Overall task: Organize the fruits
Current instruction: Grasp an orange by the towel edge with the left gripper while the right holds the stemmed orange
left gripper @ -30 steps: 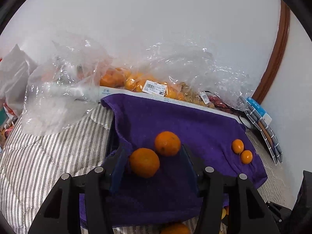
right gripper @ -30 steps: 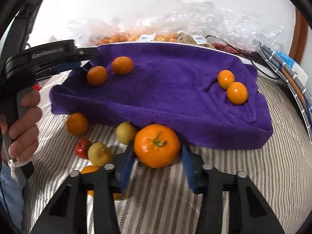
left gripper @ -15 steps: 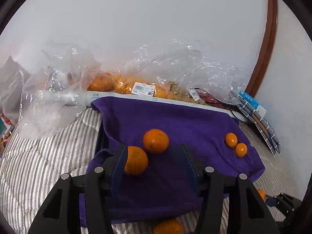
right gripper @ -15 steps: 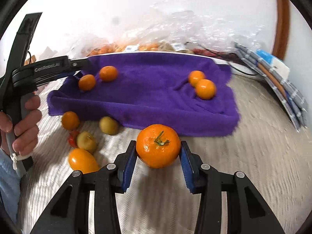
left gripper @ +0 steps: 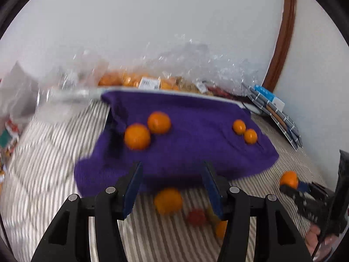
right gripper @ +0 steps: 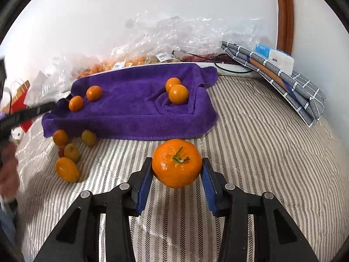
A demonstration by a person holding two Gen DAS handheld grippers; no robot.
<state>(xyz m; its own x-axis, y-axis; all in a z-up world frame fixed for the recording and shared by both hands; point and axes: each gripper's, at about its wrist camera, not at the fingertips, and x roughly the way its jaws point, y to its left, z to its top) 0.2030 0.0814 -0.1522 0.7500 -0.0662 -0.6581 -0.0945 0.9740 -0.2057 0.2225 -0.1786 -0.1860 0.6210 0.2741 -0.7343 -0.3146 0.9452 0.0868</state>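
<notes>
A purple towel lies on the striped bed, also in the left wrist view. Two pairs of oranges sit on it: a left pair and a right pair. My right gripper is shut on a large stemmed orange, held above the bed in front of the towel. My left gripper is open and empty, above the towel's near edge. Below it lie an orange and a red fruit. Loose fruits lie left of the towel.
Clear plastic bags of oranges line the wall behind the towel. Folded grey checked cloths with a blue-white box lie at the right. A red paper bag stands at far left. The bed cover is striped.
My right gripper has lifted the large orange and drawn back and right from the towel. My left gripper has pulled back from the left pair of oranges, which stay on the towel.
</notes>
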